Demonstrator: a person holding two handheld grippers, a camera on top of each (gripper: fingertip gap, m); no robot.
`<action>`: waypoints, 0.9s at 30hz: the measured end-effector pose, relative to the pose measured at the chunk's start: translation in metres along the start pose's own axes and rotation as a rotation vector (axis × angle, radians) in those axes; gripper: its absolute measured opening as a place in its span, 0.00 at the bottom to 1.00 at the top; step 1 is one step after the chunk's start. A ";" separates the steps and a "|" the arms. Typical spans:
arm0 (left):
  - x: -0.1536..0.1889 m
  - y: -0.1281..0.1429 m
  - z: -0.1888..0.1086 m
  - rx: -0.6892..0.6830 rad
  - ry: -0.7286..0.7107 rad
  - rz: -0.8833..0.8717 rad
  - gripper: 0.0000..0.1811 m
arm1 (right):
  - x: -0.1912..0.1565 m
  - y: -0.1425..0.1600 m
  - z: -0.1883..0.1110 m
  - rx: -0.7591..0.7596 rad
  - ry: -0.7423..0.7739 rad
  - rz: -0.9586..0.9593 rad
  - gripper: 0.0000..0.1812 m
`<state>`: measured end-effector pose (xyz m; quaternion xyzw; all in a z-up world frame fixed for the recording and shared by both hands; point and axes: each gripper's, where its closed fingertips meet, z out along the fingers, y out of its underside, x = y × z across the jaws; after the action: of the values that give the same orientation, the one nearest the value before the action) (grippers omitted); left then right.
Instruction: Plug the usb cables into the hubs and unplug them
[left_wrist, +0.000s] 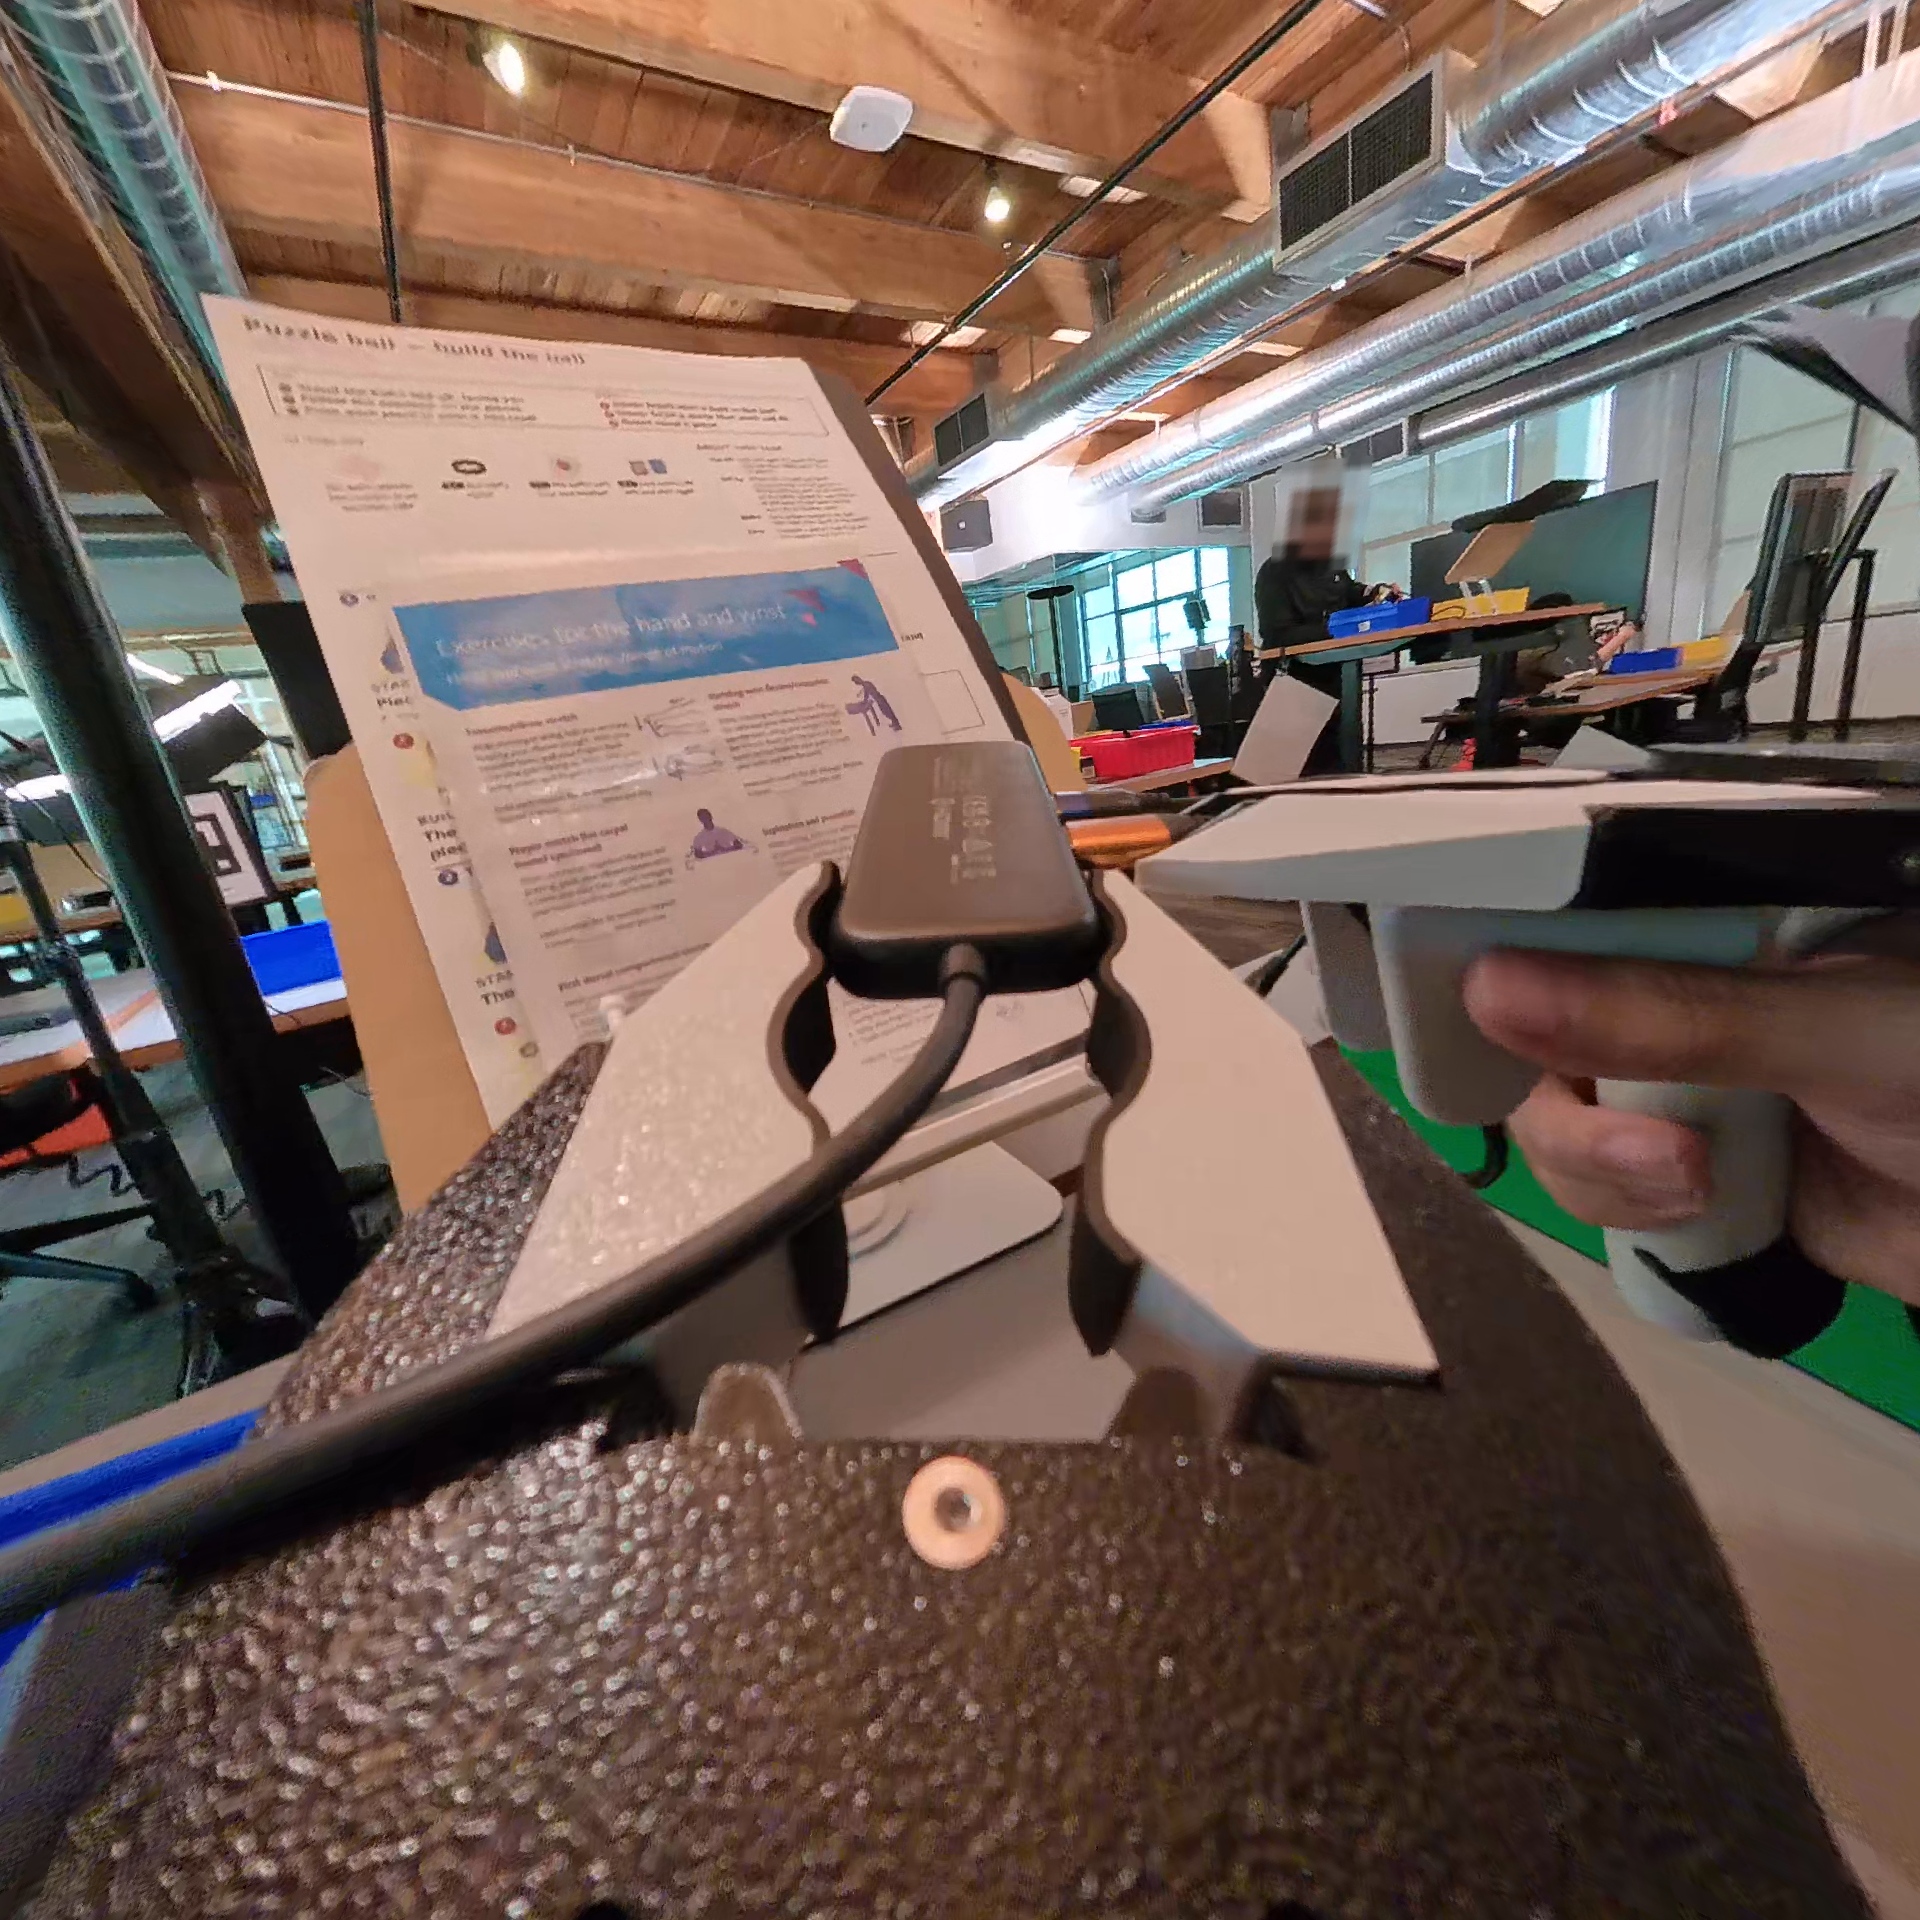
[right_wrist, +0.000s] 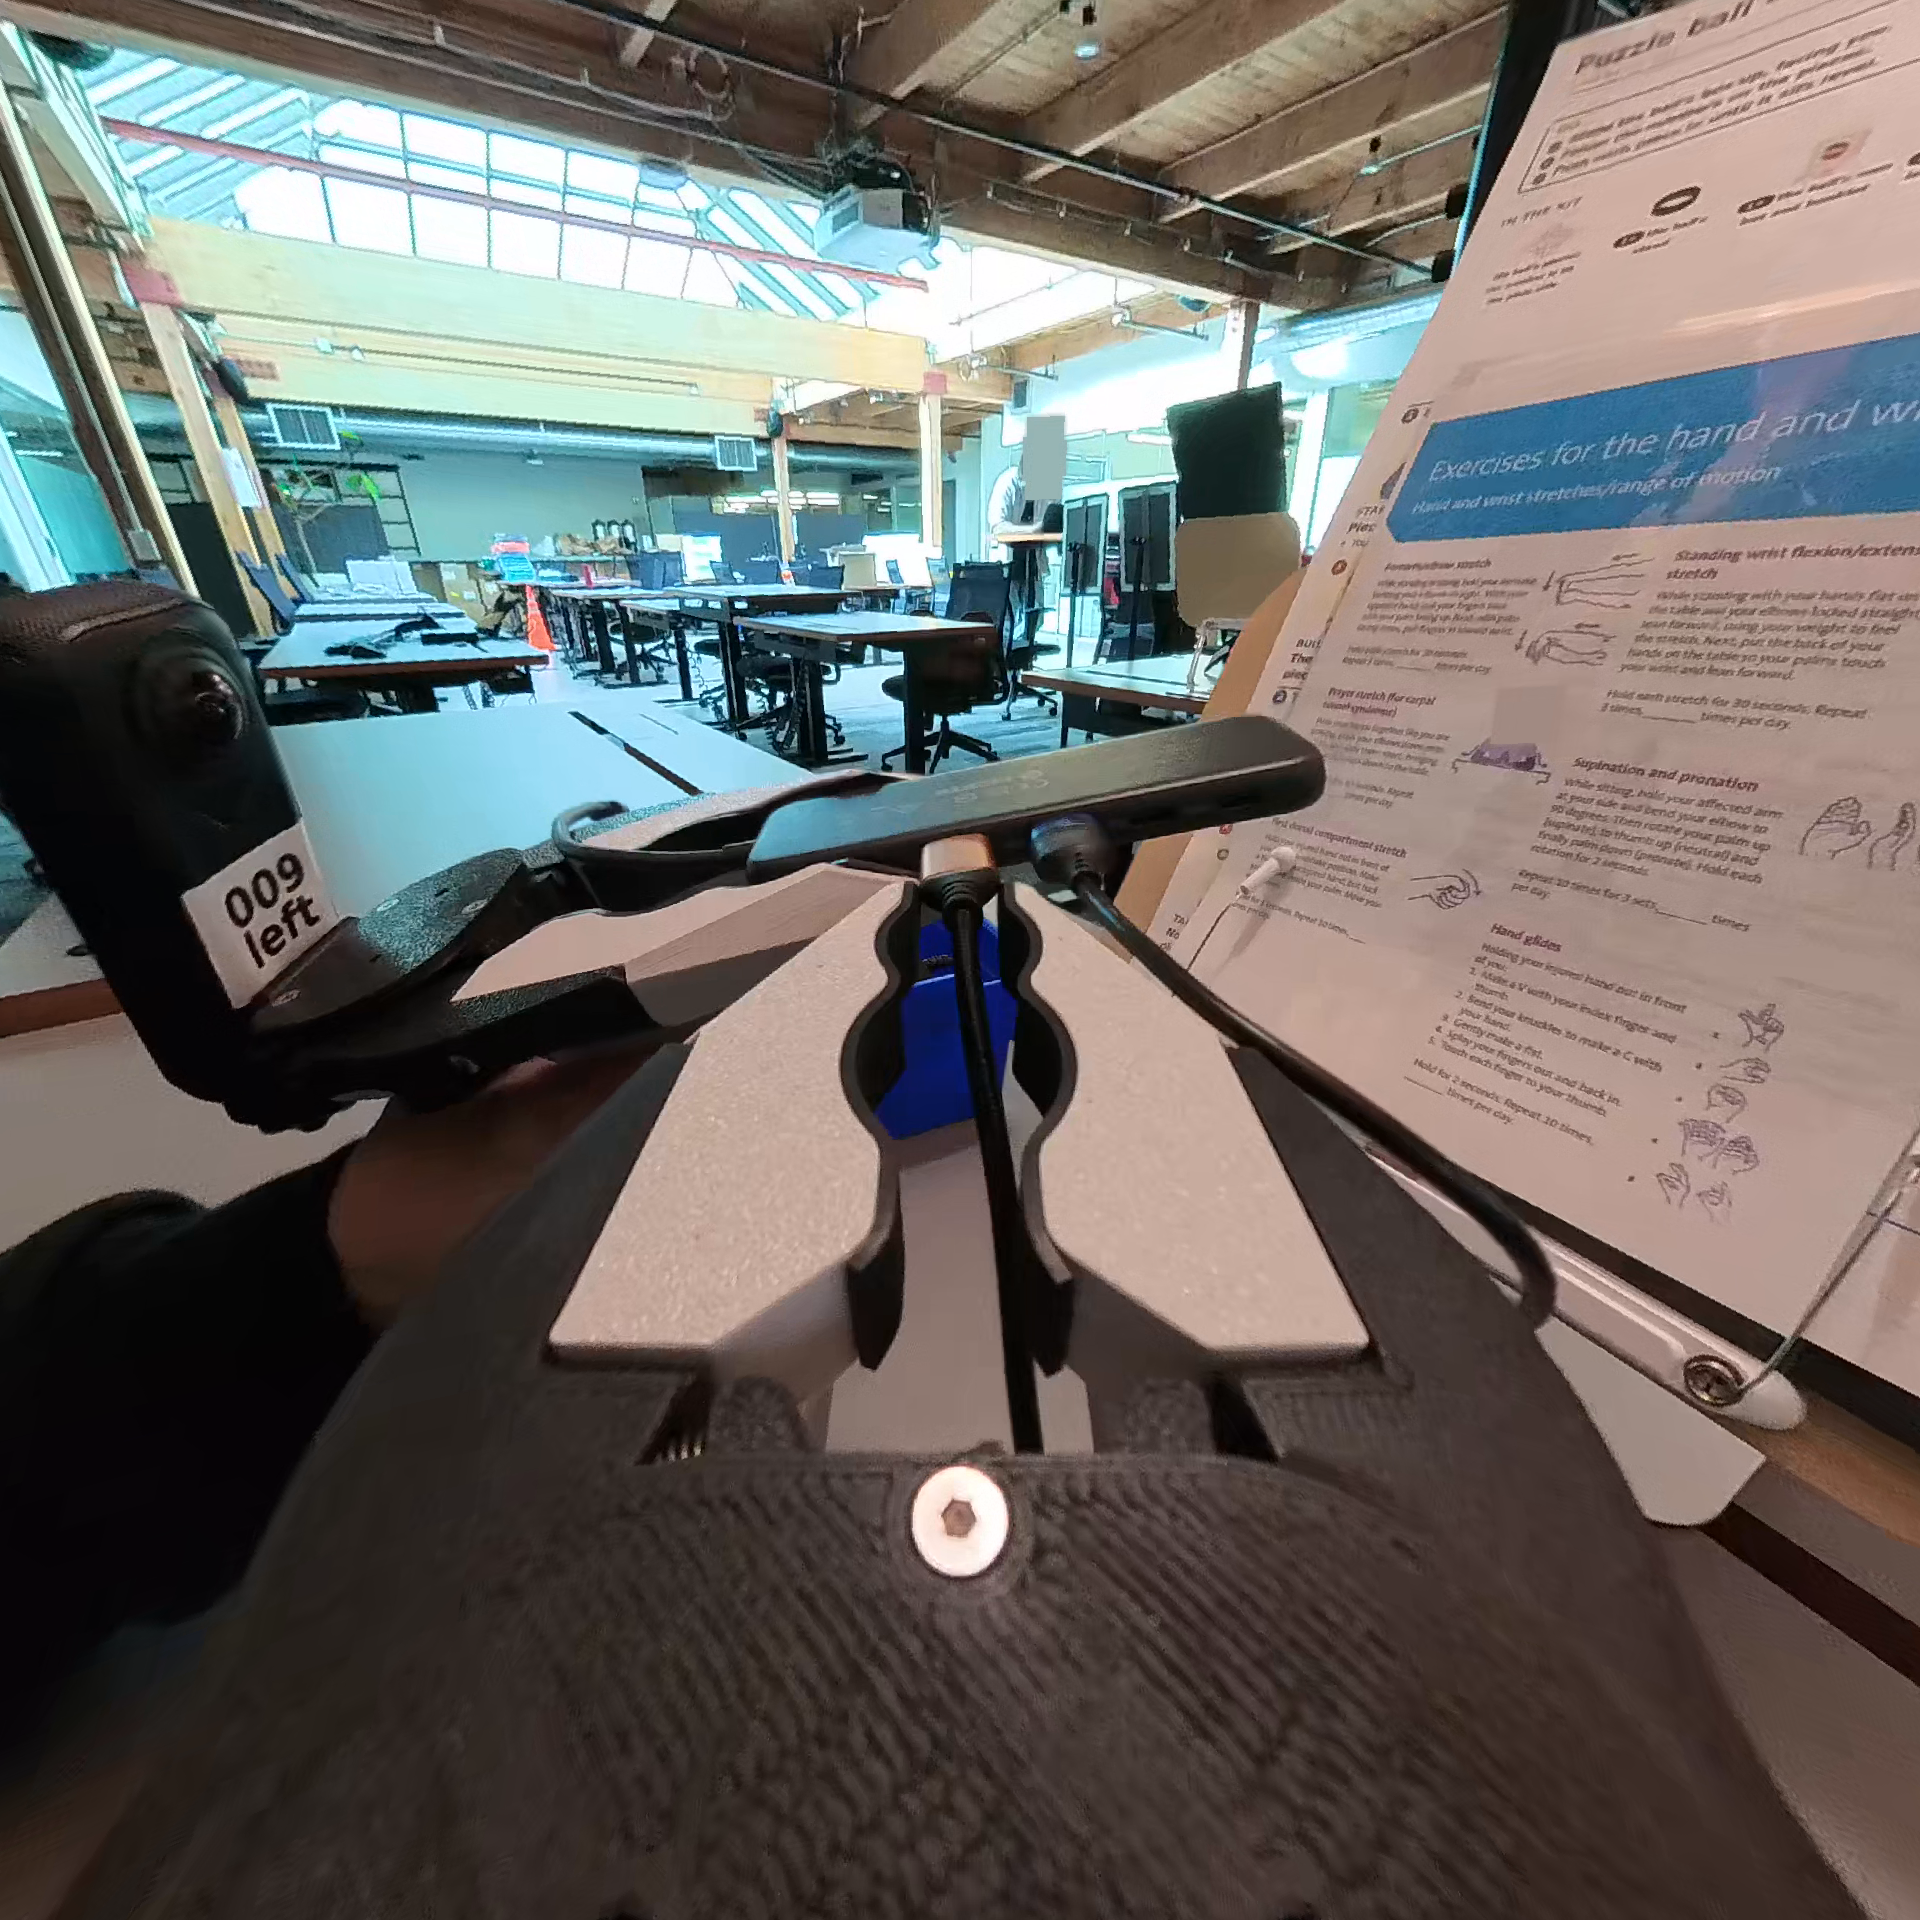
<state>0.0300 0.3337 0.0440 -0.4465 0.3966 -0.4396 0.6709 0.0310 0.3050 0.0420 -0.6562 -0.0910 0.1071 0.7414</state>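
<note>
My left gripper is shut on the near end of a dark grey USB hub and holds it up in the air. The hub's own black cable trails down to the left. In the right wrist view the hub lies crosswise. My right gripper is shut on a copper-coloured USB plug that sits in the hub's side. Its black cable runs back between the fingers. A second, dark blue plug sits in the neighbouring port. The right gripper also shows in the left wrist view, held by a hand.
A tilted document stand with printed sheets stands just behind the hub, and it also shows at the right. A blue object lies below the right fingers. A green mat lies on the white table. Desks and a person are far off.
</note>
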 end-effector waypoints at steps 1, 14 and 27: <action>-0.001 0.003 0.000 -0.003 0.000 -0.008 0.25 | 0.001 0.002 0.001 0.004 0.009 0.002 0.08; -0.002 0.016 0.001 -0.056 -0.018 -0.023 0.25 | 0.004 0.009 0.006 -0.003 0.057 -0.044 0.08; -0.066 -0.020 -0.028 -0.012 -0.159 -0.080 0.24 | 0.040 -0.130 -0.139 0.260 0.276 -0.182 0.08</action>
<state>-0.0206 0.3846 0.0642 -0.4996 0.3266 -0.4268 0.6794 0.1125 0.1681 0.1535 -0.5524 -0.0327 -0.0403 0.8320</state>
